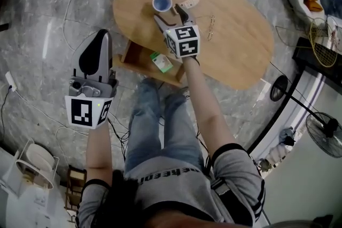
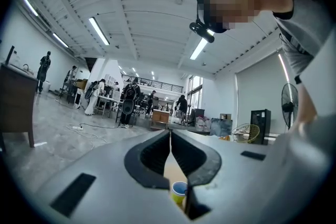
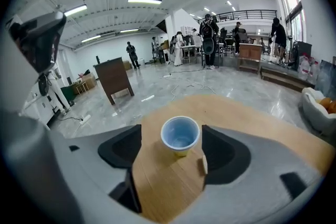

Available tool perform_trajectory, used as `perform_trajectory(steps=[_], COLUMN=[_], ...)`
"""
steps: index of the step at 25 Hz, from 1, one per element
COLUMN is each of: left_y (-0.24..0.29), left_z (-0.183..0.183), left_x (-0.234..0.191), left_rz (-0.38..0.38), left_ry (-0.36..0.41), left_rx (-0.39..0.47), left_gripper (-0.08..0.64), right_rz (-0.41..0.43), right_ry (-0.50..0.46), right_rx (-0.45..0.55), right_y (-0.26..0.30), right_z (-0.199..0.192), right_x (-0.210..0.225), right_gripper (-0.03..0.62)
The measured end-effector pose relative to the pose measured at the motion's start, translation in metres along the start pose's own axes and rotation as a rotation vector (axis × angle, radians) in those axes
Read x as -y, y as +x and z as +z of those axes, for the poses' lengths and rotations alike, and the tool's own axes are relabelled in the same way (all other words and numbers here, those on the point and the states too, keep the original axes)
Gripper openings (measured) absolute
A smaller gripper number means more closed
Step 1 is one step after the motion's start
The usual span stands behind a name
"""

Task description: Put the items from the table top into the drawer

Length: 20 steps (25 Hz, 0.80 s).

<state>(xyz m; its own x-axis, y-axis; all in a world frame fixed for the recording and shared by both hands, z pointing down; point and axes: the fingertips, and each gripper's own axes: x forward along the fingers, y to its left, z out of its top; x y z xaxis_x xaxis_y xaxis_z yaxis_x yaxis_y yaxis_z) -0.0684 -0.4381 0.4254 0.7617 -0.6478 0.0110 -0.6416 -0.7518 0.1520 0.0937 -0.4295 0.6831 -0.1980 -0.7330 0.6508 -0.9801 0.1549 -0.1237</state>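
The cup (image 1: 162,2) (image 3: 180,135) stands upright near the drawer-side edge of the worktop (image 1: 235,45). Your right gripper (image 1: 170,14) (image 3: 173,152) tilts down at it with jaws spread wide and touching nothing, lined up to take it. Below that edge the drawer (image 1: 140,59) stands open, a green packet (image 1: 161,62) inside. Your left gripper (image 1: 100,42) (image 2: 170,149), closed and empty, hangs off the worktop, likely to keep clear.

The head view looked steeply down from above the person (image 1: 160,131) onto the wooden table (image 1: 235,45) in the frame's upper half. The right gripper view sat close, tilted down over that table; the left gripper view faced level, and all three caught the blue cup (image 1: 162,2).
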Motion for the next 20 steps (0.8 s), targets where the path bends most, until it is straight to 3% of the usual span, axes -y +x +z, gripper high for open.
perform_trajectory(steps=[11,14,20], left_y=[-0.017,-0.022,-0.029], left_z=[-0.033,-0.036,-0.035], left_x=[-0.019,-0.025,-0.029], left_rz=[0.027,0.041,0.058], left_ry=[0.002,0.005,0.005], left_rx=[-0.043,-0.045,-0.041], left_gripper=[0.012,0.012,0.012], right_rz=[-0.063,-0.093,-0.087], right_ry=[0.014,0.012,-0.009], right_rx=[-0.07,-0.082,-0.052], right_y=[0.049,0.053,0.038], right_z=[-0.029,-0.034,-0.031], right_x=[0.018,0.022,0.015], right_gripper=[0.364,0.324,0.313])
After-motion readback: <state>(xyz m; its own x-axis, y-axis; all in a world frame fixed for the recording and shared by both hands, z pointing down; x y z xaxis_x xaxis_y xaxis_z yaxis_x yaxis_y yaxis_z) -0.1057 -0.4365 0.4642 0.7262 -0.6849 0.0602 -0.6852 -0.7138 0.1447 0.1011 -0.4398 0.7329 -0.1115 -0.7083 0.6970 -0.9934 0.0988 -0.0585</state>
